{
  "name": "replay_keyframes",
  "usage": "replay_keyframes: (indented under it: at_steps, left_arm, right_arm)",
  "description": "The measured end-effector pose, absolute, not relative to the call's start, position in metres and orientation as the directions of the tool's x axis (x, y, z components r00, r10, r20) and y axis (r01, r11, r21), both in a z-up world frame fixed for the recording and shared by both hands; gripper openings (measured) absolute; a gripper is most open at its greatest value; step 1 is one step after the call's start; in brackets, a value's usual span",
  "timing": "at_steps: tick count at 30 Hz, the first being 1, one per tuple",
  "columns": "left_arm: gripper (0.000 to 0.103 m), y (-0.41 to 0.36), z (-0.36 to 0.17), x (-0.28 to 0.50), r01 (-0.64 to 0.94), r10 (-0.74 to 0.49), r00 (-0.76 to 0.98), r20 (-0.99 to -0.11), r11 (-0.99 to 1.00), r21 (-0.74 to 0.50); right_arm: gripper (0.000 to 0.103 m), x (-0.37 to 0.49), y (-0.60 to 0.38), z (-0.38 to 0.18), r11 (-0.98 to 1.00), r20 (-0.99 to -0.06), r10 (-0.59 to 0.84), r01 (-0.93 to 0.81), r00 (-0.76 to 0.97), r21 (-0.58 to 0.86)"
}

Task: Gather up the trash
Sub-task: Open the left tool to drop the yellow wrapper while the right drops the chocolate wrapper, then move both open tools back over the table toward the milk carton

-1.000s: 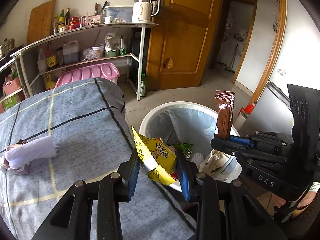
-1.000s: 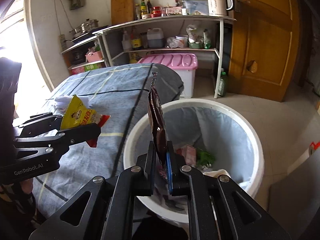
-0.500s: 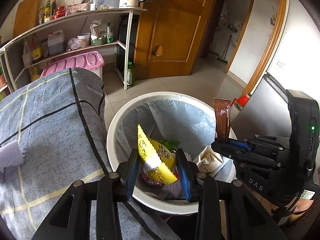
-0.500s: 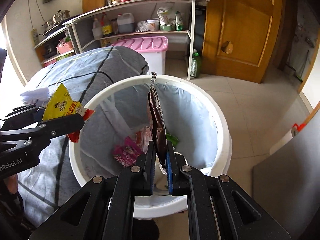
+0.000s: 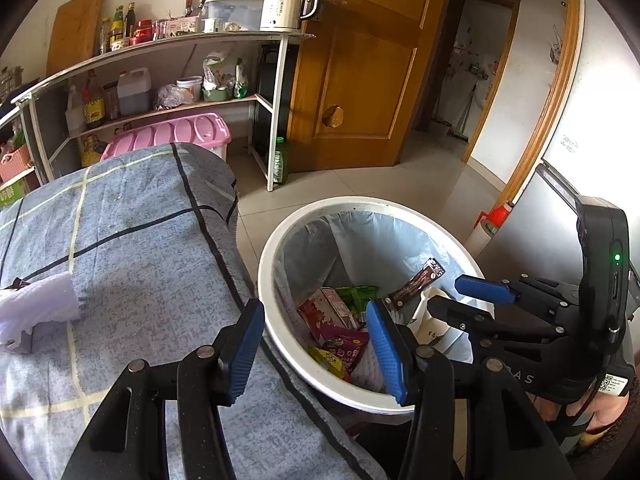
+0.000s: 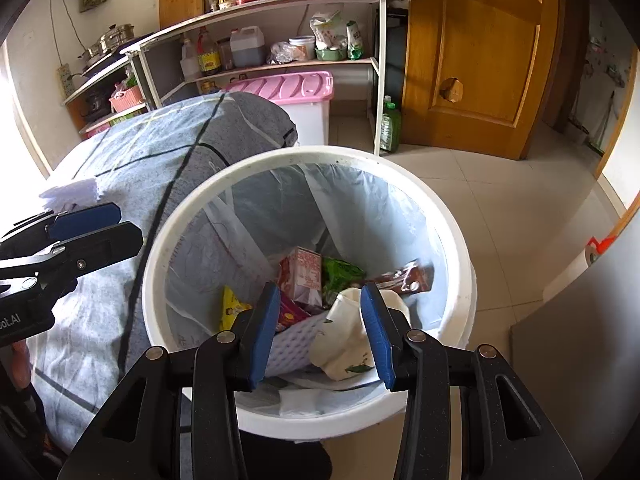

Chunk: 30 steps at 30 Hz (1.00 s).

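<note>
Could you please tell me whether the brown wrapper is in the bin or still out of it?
In. The brown wrapper lies inside the white bin among other trash; the right gripper, jaws opening, holds nothing.

Black left tool (image 5: 316, 344) with ribbed blue pads (image 5: 244, 352), silver screws.

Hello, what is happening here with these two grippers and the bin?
A person is collecting trash with a gripper in each hand. Both the left gripper and the right gripper hang at the white bin, jaws opening with nothing between them. The brown sachet and the yellow snack bag lie inside the bin. White tissue remains on the blue blanket.
</note>
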<state>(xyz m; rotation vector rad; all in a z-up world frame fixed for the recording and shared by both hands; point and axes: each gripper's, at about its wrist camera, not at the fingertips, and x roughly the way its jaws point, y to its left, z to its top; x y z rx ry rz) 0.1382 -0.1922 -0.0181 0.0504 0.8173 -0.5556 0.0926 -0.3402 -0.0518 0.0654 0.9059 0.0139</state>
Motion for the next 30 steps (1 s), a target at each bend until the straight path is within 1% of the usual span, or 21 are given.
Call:
replay_keyframes:
  at_steps: [2, 14, 23, 30]
  left_arm:
    - [0.053, -0.181, -0.015, 0.136, 0.476, -0.455, 0.557, -0.694, 0.860, -0.182]
    - [0.053, -0.099, -0.004, 0.127, 0.343, -0.373, 0.646, -0.666, 0.921, -0.183]
    - [0.053, -0.025, -0.002, 0.123, 0.204, -0.267, 0.705, -0.657, 0.963, -0.173]
    - [0.054, 0.040, -0.010, 0.127, 0.065, -0.163, 0.720, -0.675, 0.984, -0.168]
  right_arm:
    - [0.043, 0.092, -0.334, -0.048, 0.997, -0.774, 0.056, 0.004, 0.631, 0.076]
    - [0.043, 0.099, -0.273, -0.030, 0.985, -0.725, 0.173, -0.138, 0.667, 0.108]
    - [0.043, 0.113, -0.219, -0.027, 0.959, -0.706, 0.267, -0.256, 0.656, 0.124]
    - [0.044, 0.131, -0.170, -0.019, 0.921, -0.683, 0.348, -0.369, 0.643, 0.122]
